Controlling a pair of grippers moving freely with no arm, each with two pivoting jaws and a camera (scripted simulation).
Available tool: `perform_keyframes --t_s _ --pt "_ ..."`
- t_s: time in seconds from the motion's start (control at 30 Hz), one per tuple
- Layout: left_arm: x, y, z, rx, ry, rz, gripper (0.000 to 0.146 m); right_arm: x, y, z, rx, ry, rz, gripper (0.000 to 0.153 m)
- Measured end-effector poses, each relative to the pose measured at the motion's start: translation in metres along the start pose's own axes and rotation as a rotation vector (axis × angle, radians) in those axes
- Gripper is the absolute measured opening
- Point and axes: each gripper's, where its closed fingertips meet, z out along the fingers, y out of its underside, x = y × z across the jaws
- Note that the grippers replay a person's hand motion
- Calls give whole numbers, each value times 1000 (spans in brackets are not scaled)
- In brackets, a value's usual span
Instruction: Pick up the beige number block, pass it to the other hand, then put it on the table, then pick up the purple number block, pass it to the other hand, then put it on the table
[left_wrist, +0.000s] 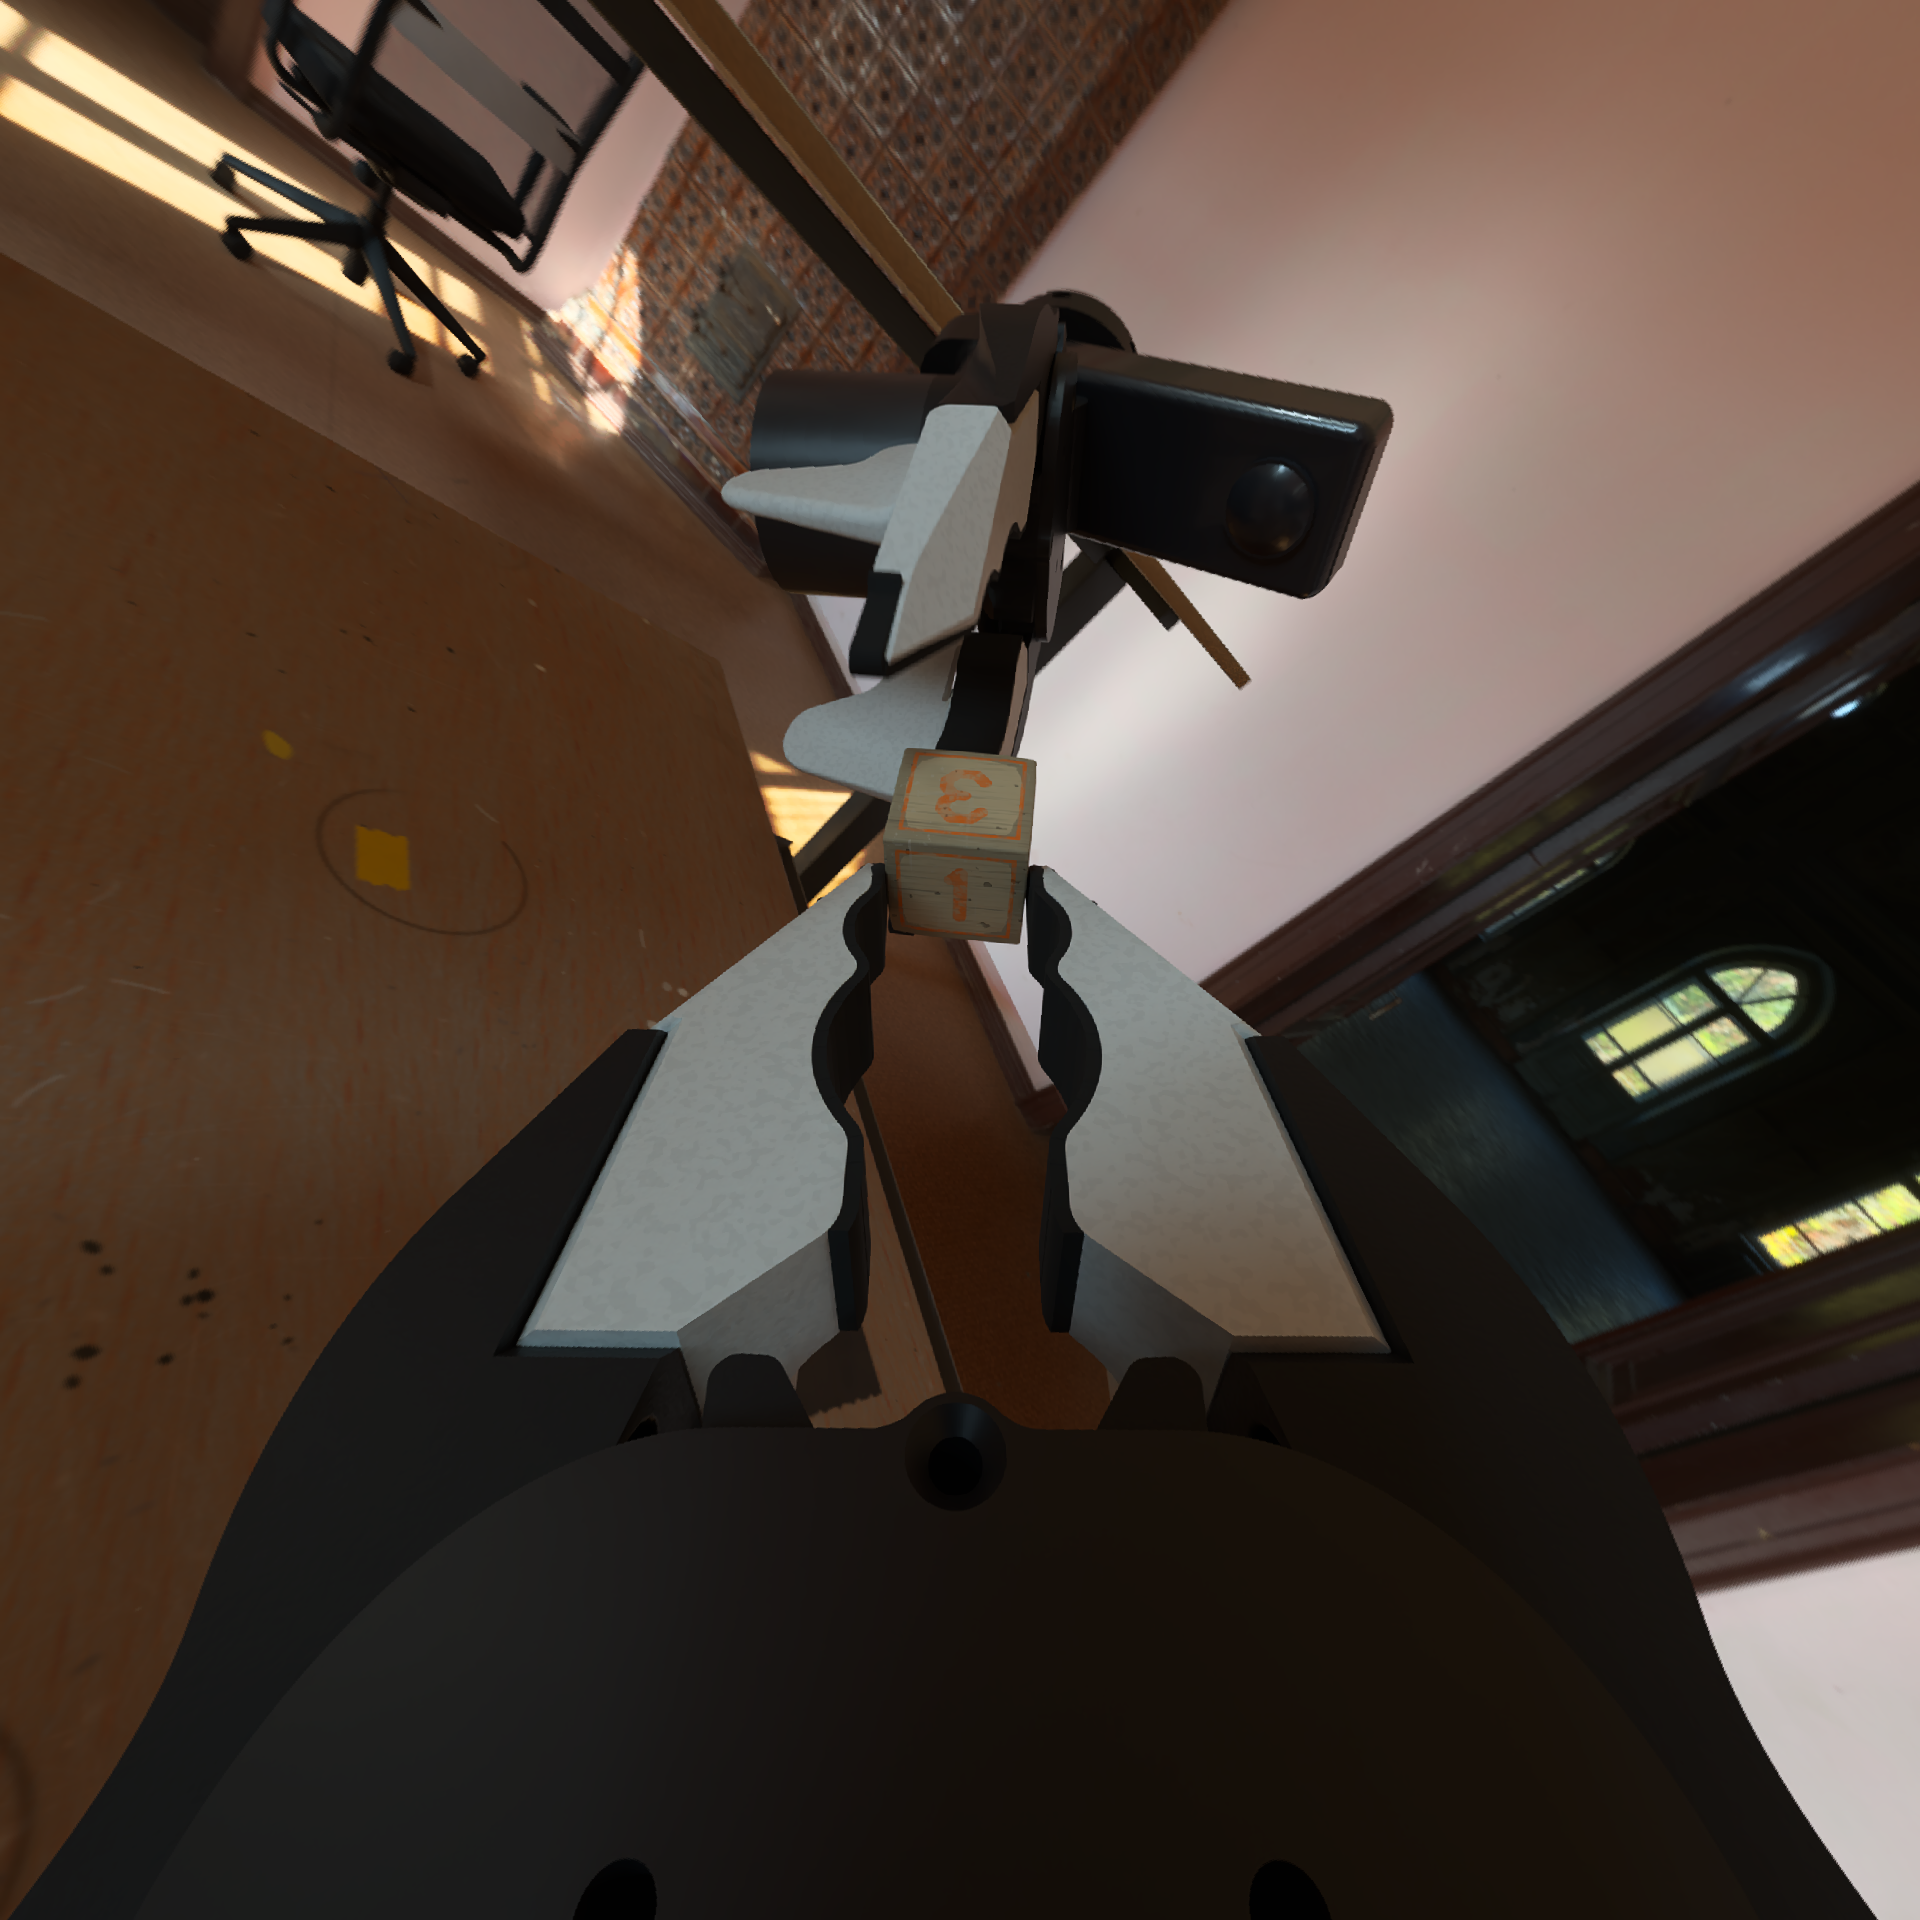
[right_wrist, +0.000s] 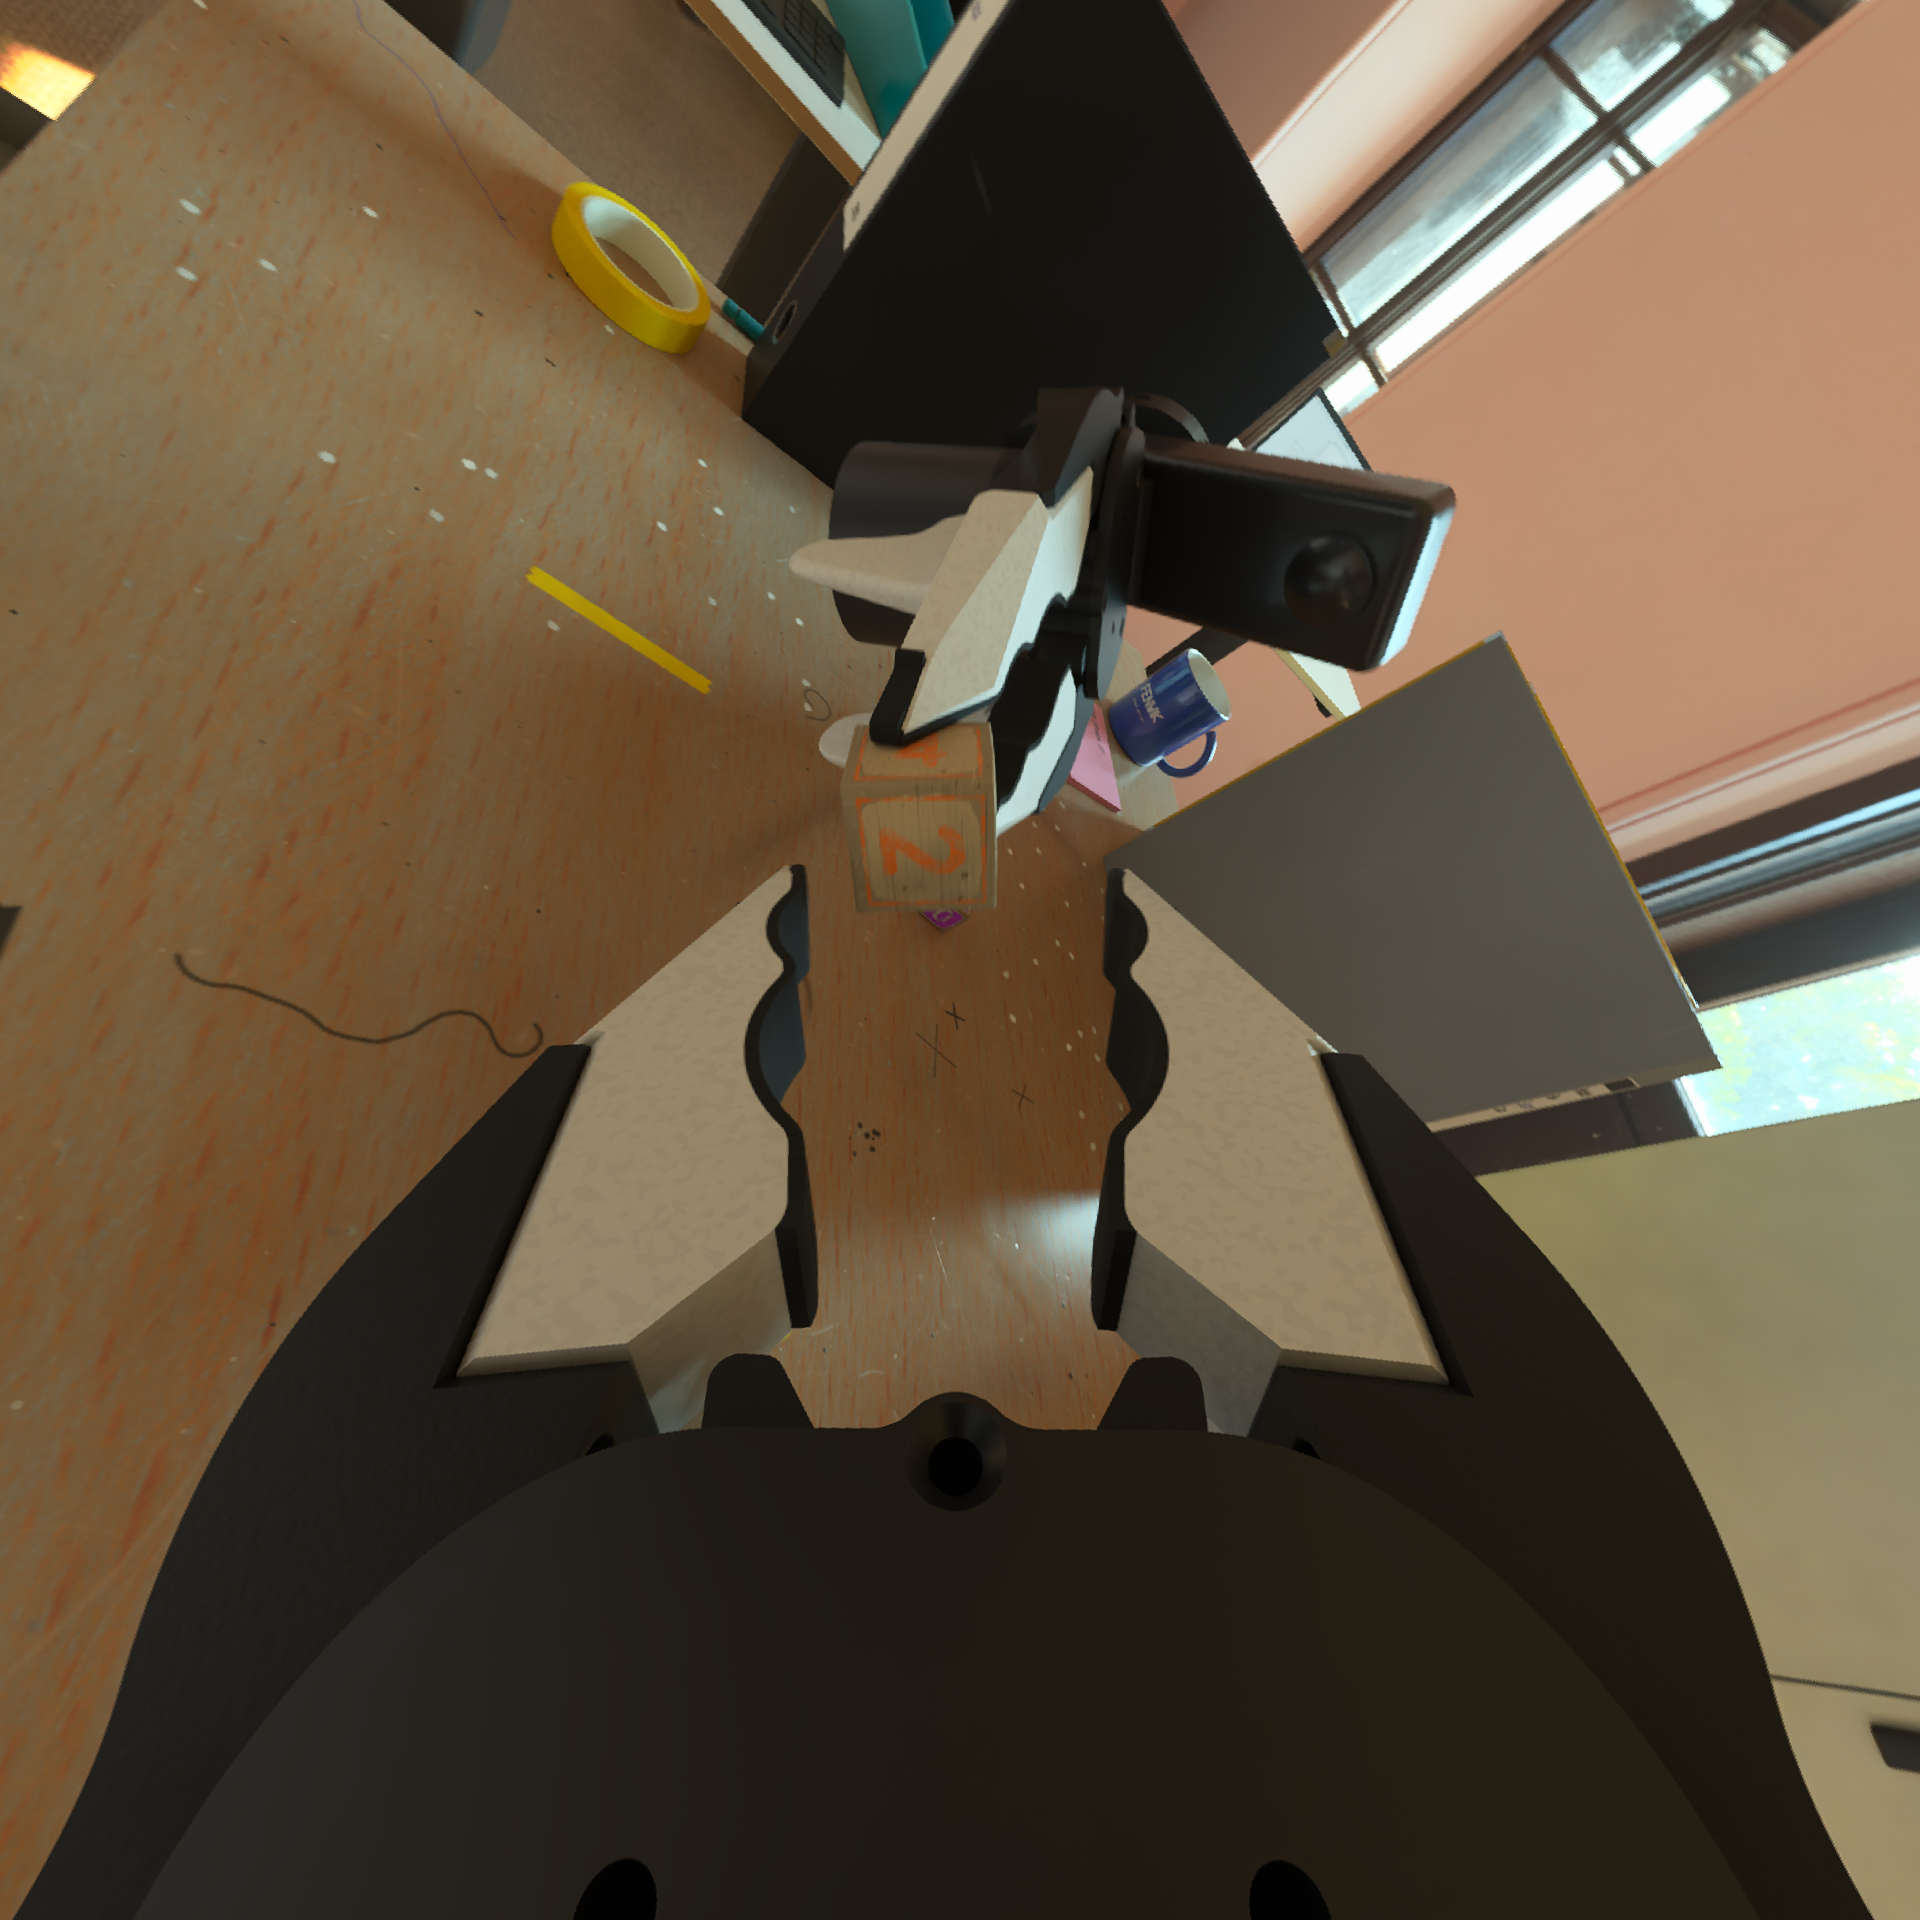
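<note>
Beige wooden number block (left_wrist: 958, 847), cube with worn orange numerals and borders, was held aloft above the desk (right_wrist: 312, 623), pinched at its near end between the narrow jaws of the left gripper (left_wrist: 956, 904). Right gripper (right_wrist: 956, 883) faced it with jaws wide, block's near face just short of its tips. Judgement: handover step; right gripper should advance squarely over the free faces before closing. Purple number block (right_wrist: 943, 918) showed as a sliver on the desk below. Fingers (right_wrist: 665, 1122): speckled white plates, scalloped black pads. Desk: scuffed orange wood-grain.
</note>
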Motion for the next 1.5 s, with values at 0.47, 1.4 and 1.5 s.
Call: perform_keyframes --t_s 0.47,1.4,1.5 --pt "-16 -13 -18 132 -143 28 62 44 57 -62 -234 62 13 27" --pt "-55 14 -76 46 -518 -70 50 26 403 -74 -906 -460 533 27" --pt "-59 12 -72 40 -503 -74 57 28 405 -68 -902 -450 524 27"
